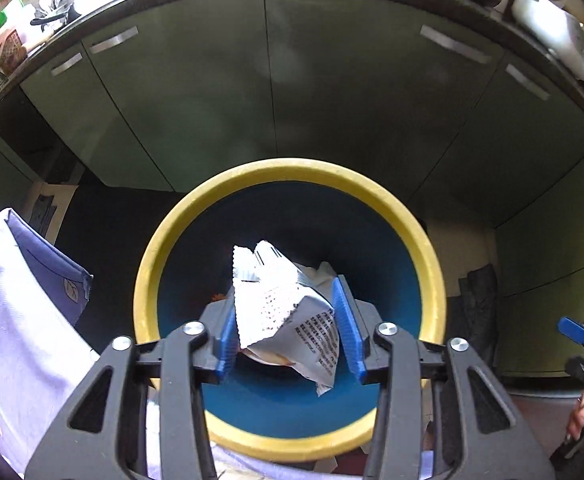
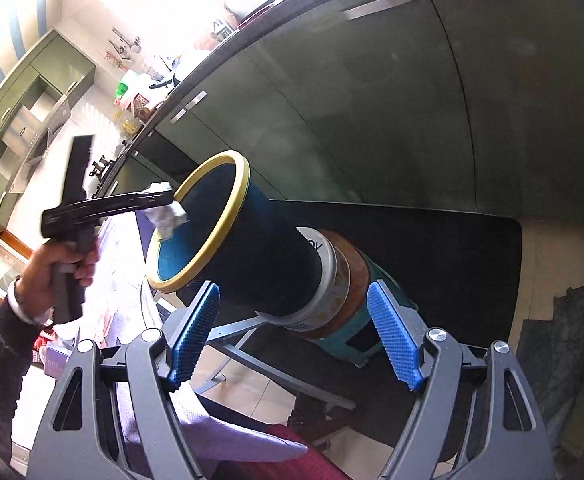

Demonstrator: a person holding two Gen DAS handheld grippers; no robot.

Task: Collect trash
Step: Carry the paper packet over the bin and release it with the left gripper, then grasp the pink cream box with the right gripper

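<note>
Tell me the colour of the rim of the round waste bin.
Yellow rim on the blue round waste bin; the left wrist view shows it best.

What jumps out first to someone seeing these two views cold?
The blue bin with the yellow rim fills the middle of the left wrist view, standing before dark green cabinet doors. A crumpled printed wrapper sits between the blue pads of the left hand-held gripper, right over the bin's mouth. In the right wrist view, the right hand-held gripper is open and empty, with the bin's lower part showing between its pads.
</note>
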